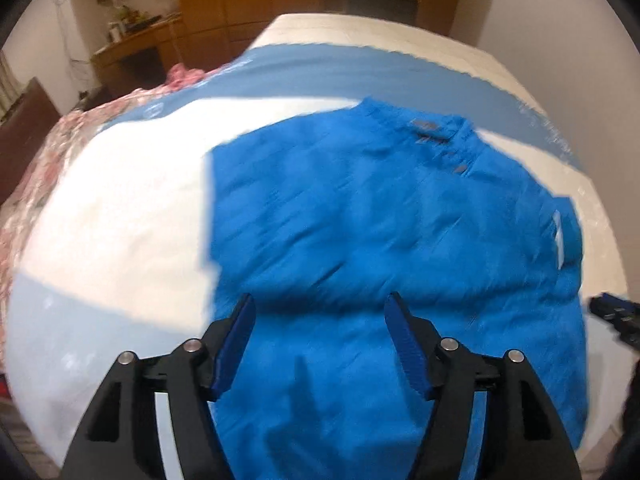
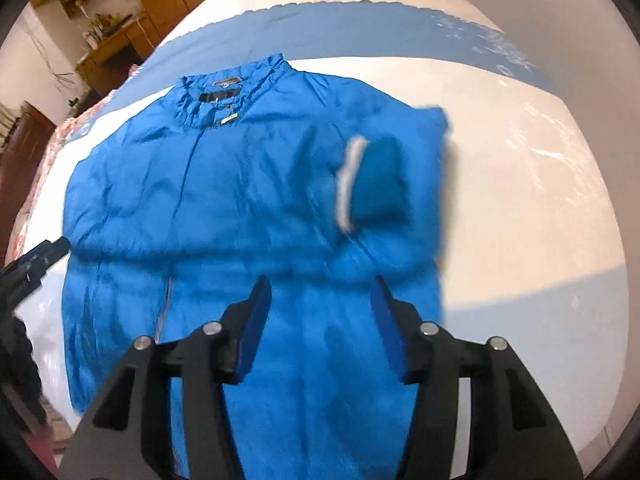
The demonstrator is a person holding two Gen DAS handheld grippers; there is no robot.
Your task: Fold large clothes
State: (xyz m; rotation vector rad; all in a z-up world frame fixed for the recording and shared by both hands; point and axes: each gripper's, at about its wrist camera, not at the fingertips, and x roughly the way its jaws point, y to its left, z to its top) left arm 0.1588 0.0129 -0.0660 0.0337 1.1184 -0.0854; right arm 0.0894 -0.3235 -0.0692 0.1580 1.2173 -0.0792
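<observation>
A bright blue jacket (image 1: 360,220) lies spread on the bed, collar (image 2: 224,92) toward the far side. Its right sleeve is folded in over the body, the cuff (image 2: 372,184) with a white edge lying on the chest. My left gripper (image 1: 320,304) hangs above the jacket's lower left part, open, nothing between its blue pads. My right gripper (image 2: 320,284) hovers over the lower right part, also open and empty. Each gripper shows at the edge of the other's view: the right gripper (image 1: 612,316) and the left gripper (image 2: 36,260).
The bed carries a white and light-blue cover (image 2: 520,160). A pink floral quilt (image 1: 48,152) lies along the bed's left side. Wooden cabinets and a shelf (image 1: 132,36) stand beyond the far end, with a white wall on the right.
</observation>
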